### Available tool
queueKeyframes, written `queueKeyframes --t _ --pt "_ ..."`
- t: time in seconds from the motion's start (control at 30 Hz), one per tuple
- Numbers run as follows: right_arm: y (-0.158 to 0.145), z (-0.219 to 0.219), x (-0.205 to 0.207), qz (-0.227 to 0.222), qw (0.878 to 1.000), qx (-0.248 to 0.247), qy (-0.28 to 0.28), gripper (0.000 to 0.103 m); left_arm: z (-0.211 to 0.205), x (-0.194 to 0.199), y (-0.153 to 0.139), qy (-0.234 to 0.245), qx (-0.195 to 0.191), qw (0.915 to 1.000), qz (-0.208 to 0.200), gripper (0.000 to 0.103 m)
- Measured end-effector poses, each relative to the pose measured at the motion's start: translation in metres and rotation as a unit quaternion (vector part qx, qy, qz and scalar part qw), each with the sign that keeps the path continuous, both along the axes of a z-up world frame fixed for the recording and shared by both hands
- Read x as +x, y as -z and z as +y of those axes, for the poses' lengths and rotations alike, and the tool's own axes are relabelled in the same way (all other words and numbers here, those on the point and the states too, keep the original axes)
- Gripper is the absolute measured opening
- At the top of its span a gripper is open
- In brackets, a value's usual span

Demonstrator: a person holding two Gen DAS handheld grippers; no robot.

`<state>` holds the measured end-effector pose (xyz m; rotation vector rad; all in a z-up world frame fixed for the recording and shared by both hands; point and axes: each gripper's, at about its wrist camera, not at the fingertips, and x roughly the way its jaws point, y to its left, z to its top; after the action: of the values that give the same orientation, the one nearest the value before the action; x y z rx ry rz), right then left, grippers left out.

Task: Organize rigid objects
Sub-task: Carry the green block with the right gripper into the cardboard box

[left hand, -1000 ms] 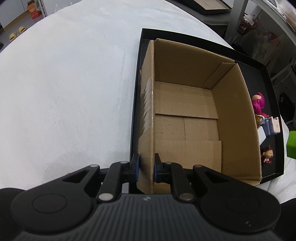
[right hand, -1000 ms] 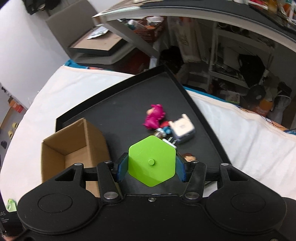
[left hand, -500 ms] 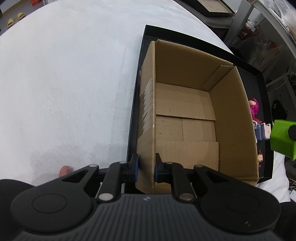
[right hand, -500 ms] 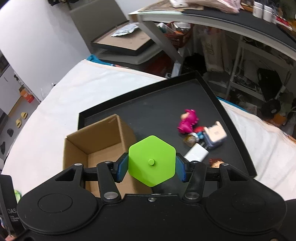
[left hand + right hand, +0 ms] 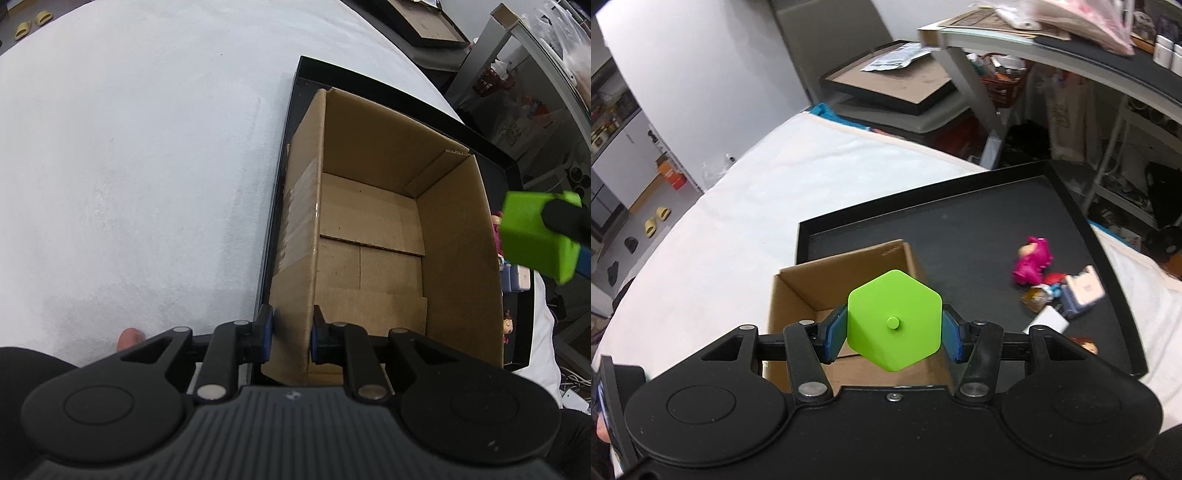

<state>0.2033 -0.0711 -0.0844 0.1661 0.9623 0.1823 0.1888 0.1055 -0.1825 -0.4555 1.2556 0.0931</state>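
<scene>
An open cardboard box point(image 5: 373, 236) stands empty on a black tray point(image 5: 295, 122). My left gripper point(image 5: 291, 334) is shut on the box's near-left wall. In the right wrist view my right gripper point(image 5: 894, 330) is shut on a bright green hexagonal block point(image 5: 894, 319), held above the box point(image 5: 820, 284). The same green block point(image 5: 535, 236) shows at the right edge of the left wrist view, just outside the box's right wall. Small toys lie on the tray right of the box: a pink figure point(image 5: 1032, 260), a white-and-blue block point(image 5: 1082, 291), a white piece point(image 5: 1049, 321) and a small doll point(image 5: 509, 325).
The tray point(image 5: 960, 221) rests on a white cloth-covered table point(image 5: 129, 166). Beyond the table's far edge stand framed boards point(image 5: 897, 85), a metal-legged desk point(image 5: 1034, 48) and cluttered shelves. A fingertip point(image 5: 129, 336) shows beside the left gripper.
My right gripper has carried the green block leftward, from over the toys to above the box. The left gripper has kept its hold on the box wall.
</scene>
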Motion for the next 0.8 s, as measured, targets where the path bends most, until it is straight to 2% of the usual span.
queueKeyframes --t 0.6,0.73,0.8 --pt "0.024 0.042 0.025 0.03 0.999 0.021 -0.032 0.052 0.006 0.002 0.001 -0.006 -0.024 0.9997 0.004 0.017" --pt "0.027 0.047 0.031 0.03 0.997 0.056 -0.036 0.054 0.007 0.004 0.001 -0.01 -0.027 0.9996 0.004 0.017" --pt "0.027 0.045 0.033 0.033 0.996 0.076 -0.031 0.061 0.005 0.004 0.001 -0.009 -0.021 0.9997 0.003 0.017"
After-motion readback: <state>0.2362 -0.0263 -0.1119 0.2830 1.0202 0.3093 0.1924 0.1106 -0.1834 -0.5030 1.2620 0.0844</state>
